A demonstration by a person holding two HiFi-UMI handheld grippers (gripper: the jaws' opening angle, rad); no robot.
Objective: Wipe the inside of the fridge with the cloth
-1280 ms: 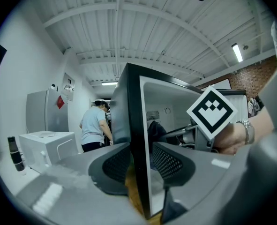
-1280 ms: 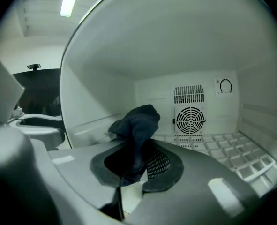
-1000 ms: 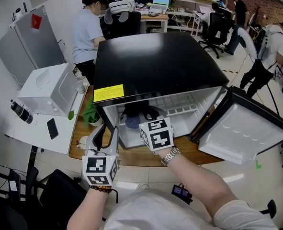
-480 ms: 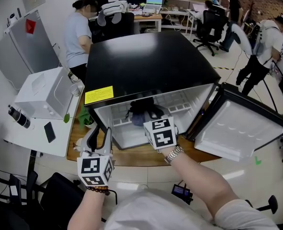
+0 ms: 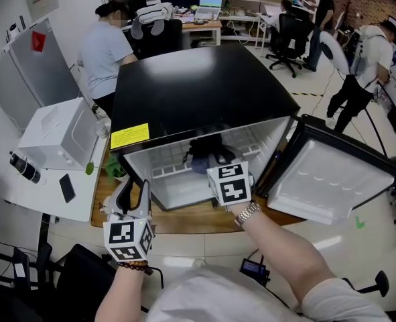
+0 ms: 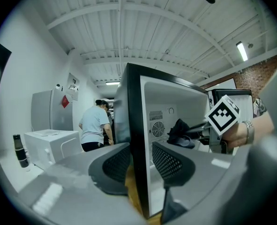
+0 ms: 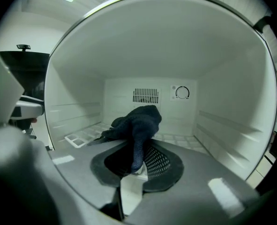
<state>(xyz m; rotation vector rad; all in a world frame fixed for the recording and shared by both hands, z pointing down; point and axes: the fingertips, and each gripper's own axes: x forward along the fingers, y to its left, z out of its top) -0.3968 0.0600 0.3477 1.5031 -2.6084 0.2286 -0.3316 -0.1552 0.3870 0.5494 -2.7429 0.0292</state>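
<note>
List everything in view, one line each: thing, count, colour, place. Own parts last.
fridge: one, black shell, white inside, centre, on wooden board
fridge door: one, white lining, open at right
cloth: one, dark blue, inside fridge
label: one, yellow, fridge top, front left
appliance: one, white, left table
phone: one, black, left table
bottle: one, dark, left table
bystanders: at least three, background
left gripper: one, grey, closed on fridge's left wall
right gripper: one, grey, shut on cloth
</note>
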